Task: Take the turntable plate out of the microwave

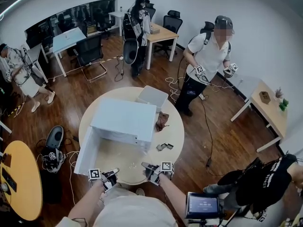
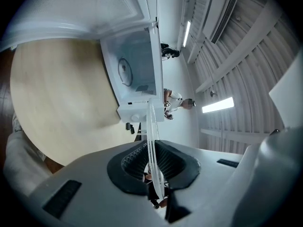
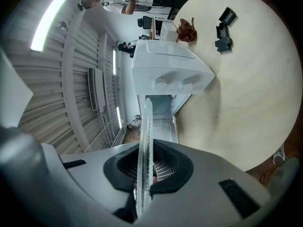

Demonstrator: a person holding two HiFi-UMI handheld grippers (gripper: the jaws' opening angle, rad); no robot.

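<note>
The clear glass turntable plate [image 2: 152,141] is out of the white microwave [image 1: 124,119] and hangs over the round table's [image 1: 175,131] near edge. Both grippers grip its rim, so each gripper view shows it edge-on. My left gripper [image 2: 154,167] is shut on one side of it, and my right gripper [image 3: 144,171] is shut on the plate [image 3: 146,145] from the other side. In the head view the left gripper [image 1: 111,178] and right gripper [image 1: 150,170] are close together in front of the microwave, whose door [image 1: 87,150] swings open to the left.
Small black parts [image 1: 164,146] and a brown object [image 1: 162,121] lie on the table right of the microwave. A white box [image 1: 152,97] stands behind it. Several people stand around the room. A yellow table [image 1: 19,178] is at left and a tablet [image 1: 203,205] at lower right.
</note>
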